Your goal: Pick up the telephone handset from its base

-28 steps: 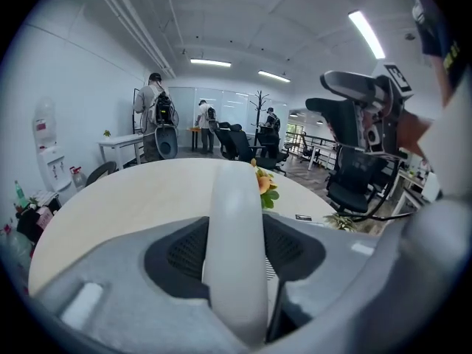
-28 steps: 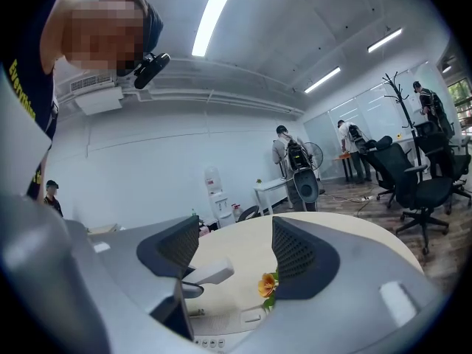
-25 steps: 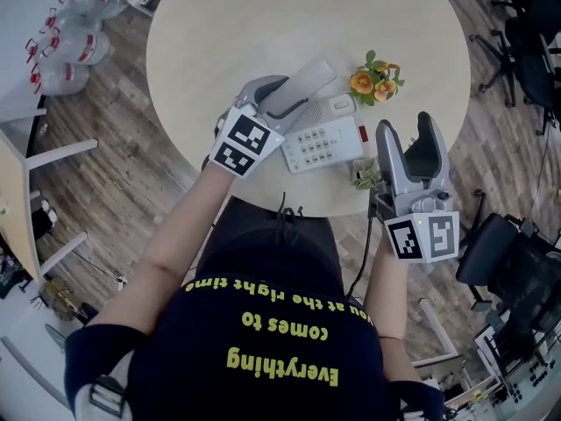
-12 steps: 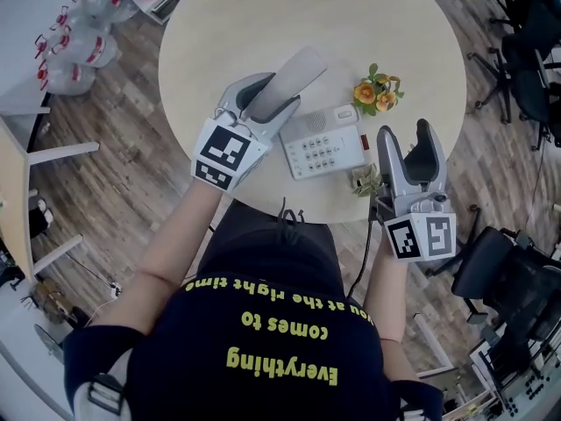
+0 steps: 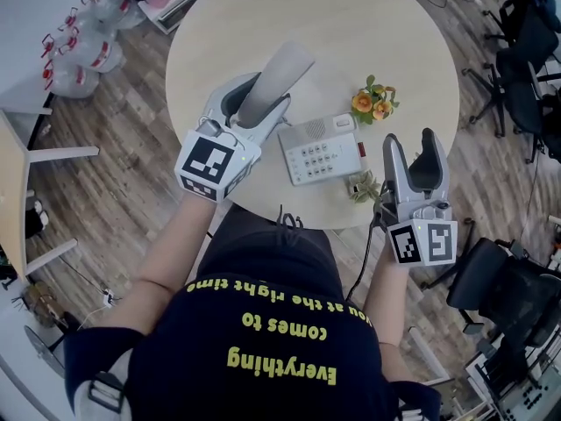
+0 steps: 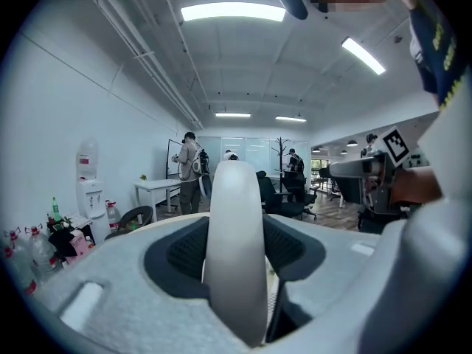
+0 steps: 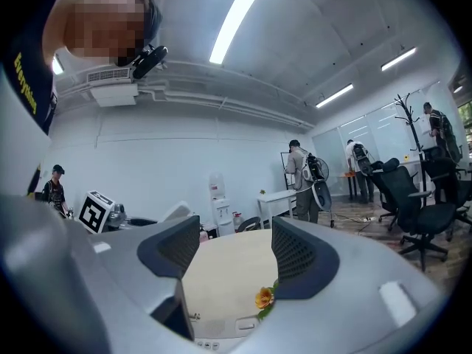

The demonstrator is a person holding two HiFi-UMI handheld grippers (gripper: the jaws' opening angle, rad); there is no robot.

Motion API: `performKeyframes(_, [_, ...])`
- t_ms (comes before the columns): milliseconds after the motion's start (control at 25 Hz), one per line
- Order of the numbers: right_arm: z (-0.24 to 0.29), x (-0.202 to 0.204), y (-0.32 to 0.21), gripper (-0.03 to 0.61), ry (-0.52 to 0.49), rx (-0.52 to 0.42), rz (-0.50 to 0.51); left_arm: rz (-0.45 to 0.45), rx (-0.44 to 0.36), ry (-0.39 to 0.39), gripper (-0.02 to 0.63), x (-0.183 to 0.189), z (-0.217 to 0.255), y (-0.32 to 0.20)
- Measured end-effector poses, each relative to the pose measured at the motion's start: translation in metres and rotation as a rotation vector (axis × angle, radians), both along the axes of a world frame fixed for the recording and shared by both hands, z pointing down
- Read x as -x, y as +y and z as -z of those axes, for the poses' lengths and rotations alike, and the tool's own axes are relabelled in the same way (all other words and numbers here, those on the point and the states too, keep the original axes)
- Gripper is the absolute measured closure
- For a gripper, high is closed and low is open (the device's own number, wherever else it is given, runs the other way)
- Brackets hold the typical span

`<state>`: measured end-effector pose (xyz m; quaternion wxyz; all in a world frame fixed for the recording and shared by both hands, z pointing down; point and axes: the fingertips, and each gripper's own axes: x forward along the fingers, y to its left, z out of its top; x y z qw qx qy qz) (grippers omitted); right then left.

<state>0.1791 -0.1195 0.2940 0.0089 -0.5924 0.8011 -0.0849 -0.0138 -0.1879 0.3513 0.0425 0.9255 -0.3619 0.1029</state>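
In the head view, the left gripper sits left of centre over the round table. It is clamped on the telephone handset. The handset is a long, smooth, pale grey bar that points toward the upper right and stands clear of its base. The telephone base lies flat on the table just right of that gripper. It is white with a speaker grille and rows of buttons, and its cradle is bare. A small bunch of orange flowers stands at the upper right of the base. The right gripper is at the table's lower right edge, away from the phone.

In the left gripper view, the handset fills the middle of the frame as a rounded, glossy, off-white strip standing upright. The dark ribbed pads press on it from both sides. A water cooler shows at the left, against the wall.

In the right gripper view, the jaws stand wide apart and hold nothing. Through the gap show the tabletop, one flower and the top edge of the base.
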Motion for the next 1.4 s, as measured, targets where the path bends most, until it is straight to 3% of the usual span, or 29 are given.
performKeyframes(200, [0.013, -0.002, 0.007, 0.291, 0.015, -0.031, -0.004, 0.034, -0.03, 0.05, 0.394, 0.009, 0.021, 0.004])
performKeyframes(560, [0.036, -0.01, 0.016, 0.418, 0.025, -0.105, -0.029, 0.068, -0.109, 0.129, 0.394, 0.021, 0.066, 0.011])
performKeyframes(880, [0.048, -0.013, 0.018, 0.458, 0.036, -0.137, -0.052, 0.065, -0.169, 0.181, 0.394, 0.03, 0.099, 0.02])
performKeyframes(1400, [0.057, -0.008, 0.022, 0.559, 0.057, -0.163, -0.052, 0.096, -0.192, 0.222, 0.394, 0.046, 0.111, 0.02])
